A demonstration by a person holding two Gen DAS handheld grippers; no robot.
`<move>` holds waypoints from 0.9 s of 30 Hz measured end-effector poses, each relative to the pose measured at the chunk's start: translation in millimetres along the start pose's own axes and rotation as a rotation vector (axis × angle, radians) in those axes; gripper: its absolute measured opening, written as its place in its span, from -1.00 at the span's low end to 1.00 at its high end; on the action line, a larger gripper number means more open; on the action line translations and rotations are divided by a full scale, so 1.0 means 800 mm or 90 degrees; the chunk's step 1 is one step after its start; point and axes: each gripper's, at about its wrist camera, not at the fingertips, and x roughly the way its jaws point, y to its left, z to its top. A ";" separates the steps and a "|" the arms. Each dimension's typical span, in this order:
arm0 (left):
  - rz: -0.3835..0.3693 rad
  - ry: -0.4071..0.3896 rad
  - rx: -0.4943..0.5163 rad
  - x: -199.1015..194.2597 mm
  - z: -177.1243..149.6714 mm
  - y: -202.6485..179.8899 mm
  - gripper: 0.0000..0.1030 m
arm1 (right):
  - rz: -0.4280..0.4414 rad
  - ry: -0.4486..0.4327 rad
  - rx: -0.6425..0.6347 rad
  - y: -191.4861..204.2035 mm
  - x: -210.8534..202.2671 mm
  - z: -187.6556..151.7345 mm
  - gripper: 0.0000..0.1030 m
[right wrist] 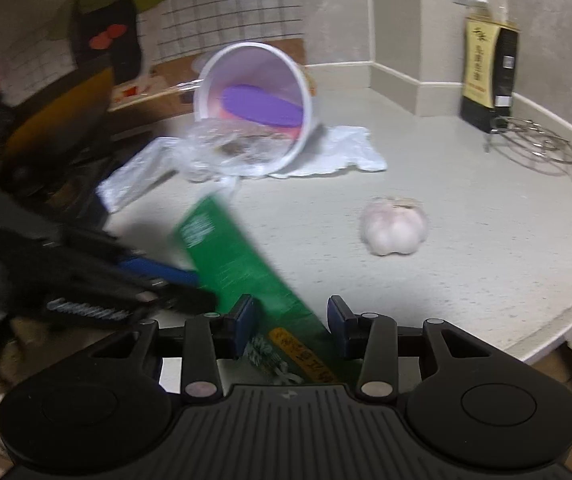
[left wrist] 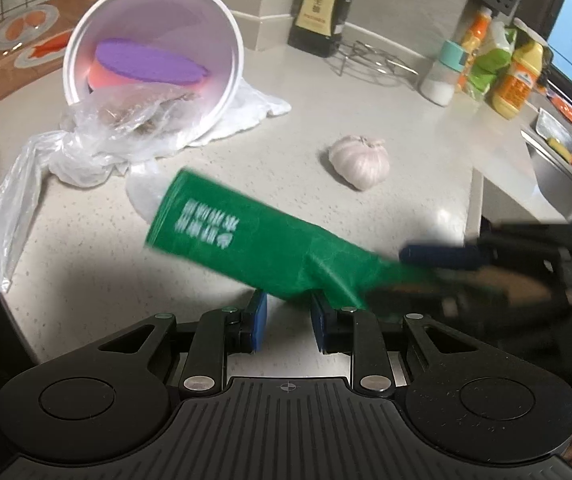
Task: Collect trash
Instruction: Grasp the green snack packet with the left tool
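Note:
A green wrapper with white print (left wrist: 245, 236) hangs above the counter, blurred by motion. In the left wrist view the right gripper (left wrist: 426, 276) comes in from the right and pinches its crumpled end. In the right wrist view the wrapper (right wrist: 237, 264) runs back between the right gripper's (right wrist: 292, 320) pads, which stand apart. My left gripper (left wrist: 286, 320) is open just below the wrapper; it shows blurred at the left in the right wrist view (right wrist: 189, 284). A white cup (left wrist: 153, 52) lies tipped over with purple and pink things inside and a clear plastic bag (left wrist: 85, 148) at its mouth.
A garlic bulb (left wrist: 360, 160) lies on the pale counter (left wrist: 426, 152). A white cloth (left wrist: 253, 108) sits under the cup. A dark sauce bottle (left wrist: 324, 4), a wire trivet (left wrist: 370, 60), a salt shaker (left wrist: 444, 76) and condiment bottles (left wrist: 518, 80) stand at the back. A sink (left wrist: 566, 168) is at the right.

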 end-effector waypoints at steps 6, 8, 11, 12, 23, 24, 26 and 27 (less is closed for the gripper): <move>-0.011 -0.020 -0.043 0.005 0.015 0.010 -0.47 | 0.023 -0.006 -0.040 0.018 -0.008 -0.014 -0.16; -0.025 -0.021 -0.054 0.003 0.018 0.009 -0.47 | 0.032 -0.006 -0.033 0.017 -0.010 -0.018 -0.12; -0.054 -0.023 -0.056 -0.003 0.023 0.001 -0.47 | 0.068 -0.006 -0.024 0.017 -0.016 -0.022 -0.09; -0.060 -0.022 -0.048 -0.004 0.024 -0.005 -0.47 | 0.072 -0.008 -0.028 0.019 -0.016 -0.023 -0.08; 0.110 -0.044 0.239 0.005 -0.020 -0.091 -0.28 | 0.013 -0.075 -0.116 0.023 -0.060 -0.049 0.36; 0.111 -0.042 0.235 0.005 -0.021 -0.090 -0.27 | 0.012 -0.075 -0.117 0.019 -0.064 -0.051 0.39; 0.112 -0.035 0.224 0.006 -0.021 -0.089 -0.26 | 0.010 -0.078 -0.118 0.014 -0.068 -0.057 0.40; 0.112 -0.032 0.211 0.007 -0.019 -0.087 -0.25 | 0.008 -0.083 -0.120 0.013 -0.070 -0.060 0.40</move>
